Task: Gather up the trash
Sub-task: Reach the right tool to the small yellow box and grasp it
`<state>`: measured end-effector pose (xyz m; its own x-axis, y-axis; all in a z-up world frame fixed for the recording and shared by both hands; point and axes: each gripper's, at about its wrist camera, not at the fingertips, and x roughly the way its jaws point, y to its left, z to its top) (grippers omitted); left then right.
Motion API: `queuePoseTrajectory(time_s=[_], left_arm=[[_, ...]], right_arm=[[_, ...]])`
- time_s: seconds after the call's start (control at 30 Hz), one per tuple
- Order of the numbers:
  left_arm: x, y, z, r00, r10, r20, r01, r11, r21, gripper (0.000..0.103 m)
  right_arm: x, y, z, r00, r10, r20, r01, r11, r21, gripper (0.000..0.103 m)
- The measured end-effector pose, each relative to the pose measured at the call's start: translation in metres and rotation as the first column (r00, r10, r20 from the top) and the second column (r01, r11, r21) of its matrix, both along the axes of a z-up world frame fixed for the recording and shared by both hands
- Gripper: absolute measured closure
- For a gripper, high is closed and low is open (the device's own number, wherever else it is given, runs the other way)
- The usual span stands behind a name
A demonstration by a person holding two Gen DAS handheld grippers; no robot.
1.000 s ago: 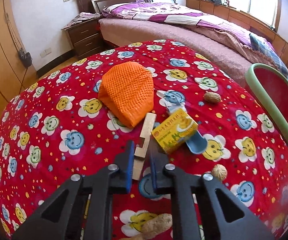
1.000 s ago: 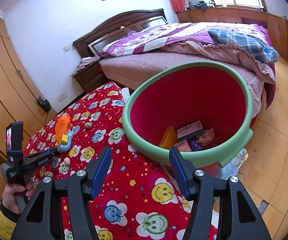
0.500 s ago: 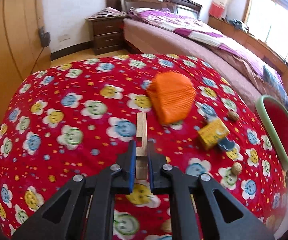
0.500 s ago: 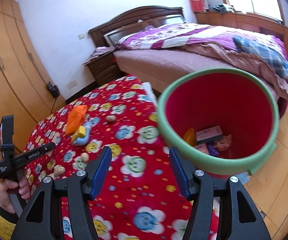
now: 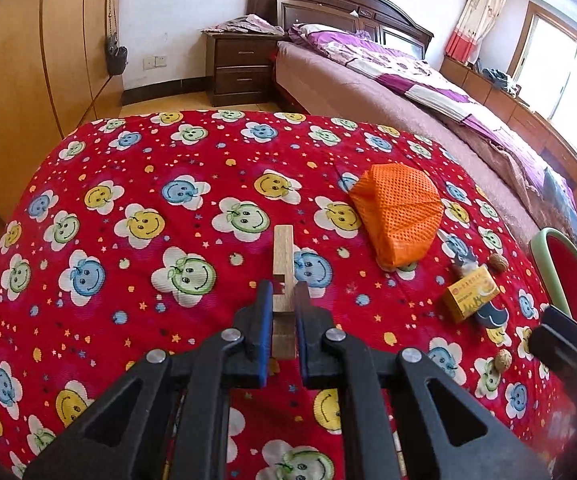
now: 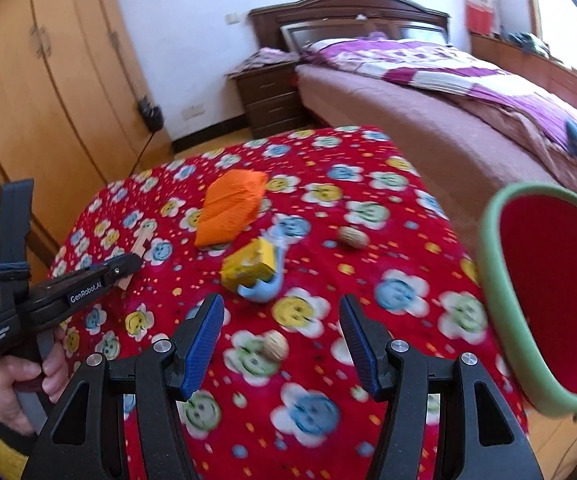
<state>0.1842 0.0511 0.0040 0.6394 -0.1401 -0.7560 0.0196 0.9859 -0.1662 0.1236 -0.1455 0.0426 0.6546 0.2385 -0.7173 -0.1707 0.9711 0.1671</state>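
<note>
Red smiley-flower cloth covers the desk (image 5: pixel 136 184); at its right edge stands a green-rimmed red bin (image 6: pixel 500 276), its contents hidden. Left gripper (image 5: pixel 282 300) has its jaws clamped on a notched wooden strip (image 5: pixel 283 252). Right gripper (image 6: pixel 282 320) jaws gape apart, near a walnut (image 6: pixel 275 345) and yellow carton (image 6: pixel 250 266)

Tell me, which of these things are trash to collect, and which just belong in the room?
Part of the job:
wooden piece
orange mesh bag
yellow box
walnuts
bin

Just lying about:
bed
nightstand
wardrobe
</note>
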Motion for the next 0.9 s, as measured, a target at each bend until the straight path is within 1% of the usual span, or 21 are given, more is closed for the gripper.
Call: queuePoseTrajectory(time_s=[0.2, 0.47, 0.53, 0.57, 0.63, 0.77, 0.9], left_arm=[[0.000, 0.004, -0.004, 1.000, 0.000, -0.005, 0.000, 1.000, -0.023, 0.093], [-0.001, 0.009, -0.005, 1.000, 0.007, -0.010, -0.007, 0.999, -0.047, 0.093], [-0.002, 0.010, -0.005, 1.000, 0.009, -0.008, -0.009, 0.999, -0.050, 0.093], [-0.002, 0.011, -0.005, 1.000, 0.009, -0.008, -0.010, 0.999, -0.053, 0.093], [-0.003, 0.012, -0.005, 1.000, 0.010, -0.008, -0.010, 0.998, -0.054, 0.093], [-0.003, 0.012, -0.005, 1.000, 0.010, -0.007, -0.010, 0.999, -0.054, 0.093], [-0.003, 0.012, -0.005, 1.000, 0.011, -0.008, -0.011, 0.998, -0.054, 0.093]], right_arm=[[0.022, 0.030, -0.007, 0.998, 0.056, -0.003, -0.056, 0.995, -0.077, 0.041], [0.040, 0.047, -0.022, 0.996, 0.093, -0.005, -0.092, 0.978, -0.185, 0.042], [0.041, 0.048, -0.024, 0.995, 0.098, 0.008, -0.094, 0.974, -0.204, 0.043], [0.041, 0.049, -0.025, 0.995, 0.101, 0.016, -0.095, 0.972, -0.213, 0.044], [0.040, 0.050, -0.026, 0.993, 0.114, 0.025, -0.105, 0.969, -0.226, 0.051], [0.040, 0.055, -0.029, 0.991, 0.127, 0.028, -0.116, 0.960, -0.254, 0.059], [0.039, 0.056, -0.028, 0.990, 0.135, 0.034, -0.121, 0.956, -0.269, 0.060]])
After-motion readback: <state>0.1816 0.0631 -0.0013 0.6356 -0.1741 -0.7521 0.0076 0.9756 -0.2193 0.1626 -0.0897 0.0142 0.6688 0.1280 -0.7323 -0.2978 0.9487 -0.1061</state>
